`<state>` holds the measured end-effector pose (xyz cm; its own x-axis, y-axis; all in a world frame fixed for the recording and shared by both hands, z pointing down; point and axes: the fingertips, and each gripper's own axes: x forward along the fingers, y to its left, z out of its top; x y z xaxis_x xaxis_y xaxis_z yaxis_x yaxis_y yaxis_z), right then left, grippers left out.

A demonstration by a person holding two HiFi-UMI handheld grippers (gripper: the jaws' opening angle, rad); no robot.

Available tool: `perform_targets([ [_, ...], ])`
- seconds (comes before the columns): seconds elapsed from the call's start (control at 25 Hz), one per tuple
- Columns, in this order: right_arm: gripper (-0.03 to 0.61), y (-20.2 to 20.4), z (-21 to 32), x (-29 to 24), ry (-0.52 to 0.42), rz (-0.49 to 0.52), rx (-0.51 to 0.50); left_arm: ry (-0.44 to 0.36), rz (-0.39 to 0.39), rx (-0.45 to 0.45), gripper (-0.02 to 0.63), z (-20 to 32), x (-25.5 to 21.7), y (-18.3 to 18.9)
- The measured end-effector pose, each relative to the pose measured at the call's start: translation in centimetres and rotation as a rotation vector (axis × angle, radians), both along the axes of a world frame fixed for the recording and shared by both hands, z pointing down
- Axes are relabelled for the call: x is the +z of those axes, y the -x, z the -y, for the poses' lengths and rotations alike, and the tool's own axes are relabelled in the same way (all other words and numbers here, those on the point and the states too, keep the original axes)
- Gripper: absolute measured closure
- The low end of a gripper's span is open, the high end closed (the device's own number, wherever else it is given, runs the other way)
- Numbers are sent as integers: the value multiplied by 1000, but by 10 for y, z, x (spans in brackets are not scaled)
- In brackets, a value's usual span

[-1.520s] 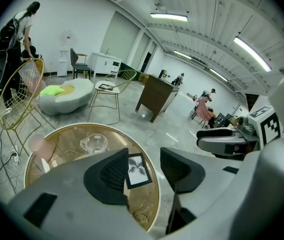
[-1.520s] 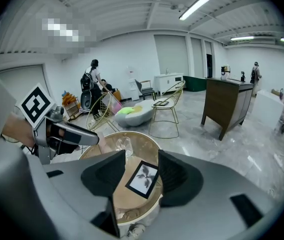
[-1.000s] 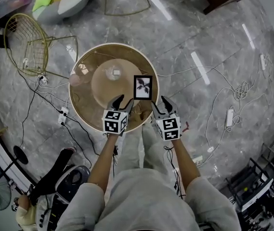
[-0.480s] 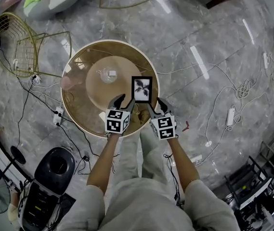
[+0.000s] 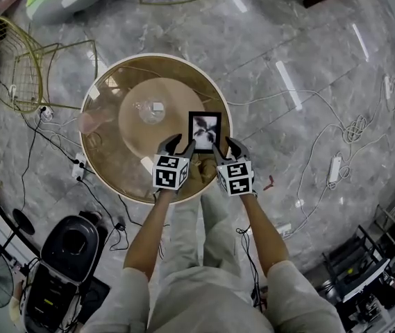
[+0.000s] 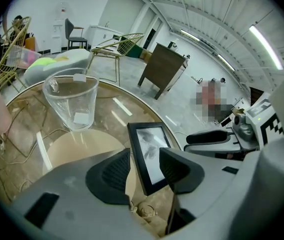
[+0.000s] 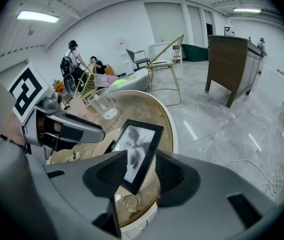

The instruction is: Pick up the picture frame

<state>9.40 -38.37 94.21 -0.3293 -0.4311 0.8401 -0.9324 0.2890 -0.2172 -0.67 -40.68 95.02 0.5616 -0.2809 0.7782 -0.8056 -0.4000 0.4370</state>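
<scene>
The picture frame [image 5: 205, 130] is black with a dark flower print and lies flat on the round glass table [image 5: 114, 179], right of its middle. My left gripper [image 5: 178, 146] is open at the frame's near left corner. In the left gripper view, the frame [image 6: 150, 154] reaches in between the two jaws of that gripper [image 6: 144, 171]. My right gripper [image 5: 228, 148] is open at the near right corner. The right gripper view shows the frame [image 7: 137, 151] running between the open jaws of that gripper [image 7: 142, 171]. I see neither gripper pressing on it.
A clear glass cup [image 5: 150, 109] stands on the table left of the frame. A gold wire chair [image 5: 17, 54] is at the far left. Cables and a power strip [image 5: 334, 168] lie on the marble floor. A black machine [image 5: 72, 245] sits near left.
Both grippers have moved forward to the frame's near edge and now flank its corners. The right gripper has drawn in closer to the left one.
</scene>
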Motion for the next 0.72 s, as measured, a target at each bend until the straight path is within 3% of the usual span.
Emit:
perform_targets([
  [0.72,459,1,11,42,59,4,79,25,52,25,489,11,40,-12],
])
